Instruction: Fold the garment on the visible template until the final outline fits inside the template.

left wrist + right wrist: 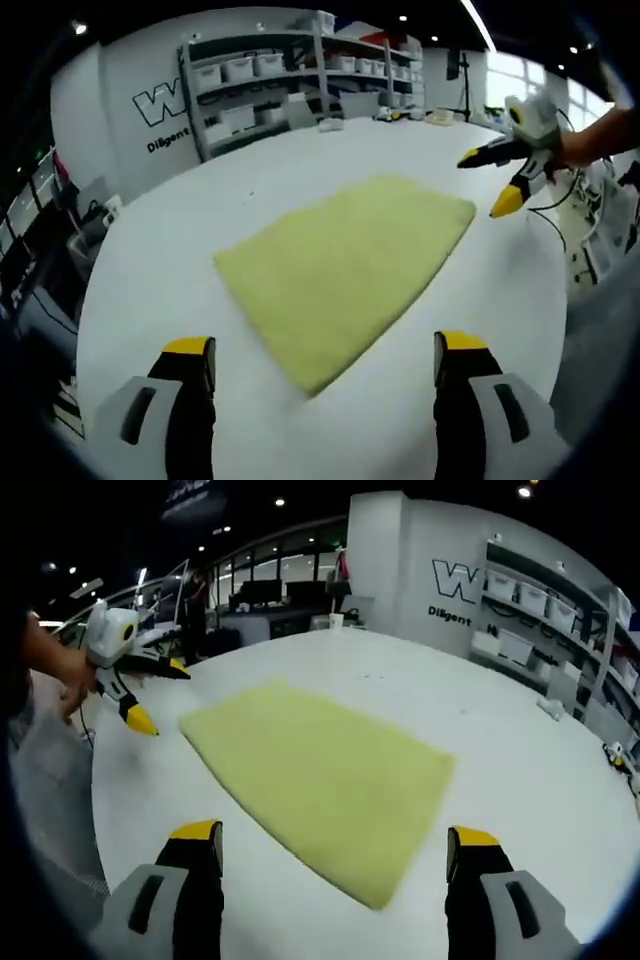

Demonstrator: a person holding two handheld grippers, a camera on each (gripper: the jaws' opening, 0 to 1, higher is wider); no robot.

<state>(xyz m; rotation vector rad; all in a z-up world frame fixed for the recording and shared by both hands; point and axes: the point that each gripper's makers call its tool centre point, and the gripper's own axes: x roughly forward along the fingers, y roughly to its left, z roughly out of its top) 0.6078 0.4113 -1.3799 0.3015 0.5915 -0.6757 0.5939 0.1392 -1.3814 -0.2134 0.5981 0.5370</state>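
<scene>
A wide white bench (300, 170) carries everything, with its pale surface stretching away toward a wall bearing dark lettering and a rack of shelves (290, 75) stacked with white bins. In the right gripper view the same bench (520, 740) reaches toward that lettered wall and the bins on the right, with dark desks and monitors further back on the left.

The garment (345, 270), a pale yellow fleecy cloth, lies flat on the bench as a folded, roughly four-sided slab with one narrower end. It sits near the middle of the surface, its near corner between the two jaws of the left gripper (325, 360) but ahead of them, not touching. In the right gripper view the garment (320, 775) lies the same way, just ahead of the right gripper (335, 845).

The left gripper hangs above the bench with its yellow-tipped jaws wide apart and nothing between them. The right gripper's jaws are likewise spread and bare. Each gripper also appears in the other's view, held by a hand (585, 145) off the far side of the cloth, jaws parted.
</scene>
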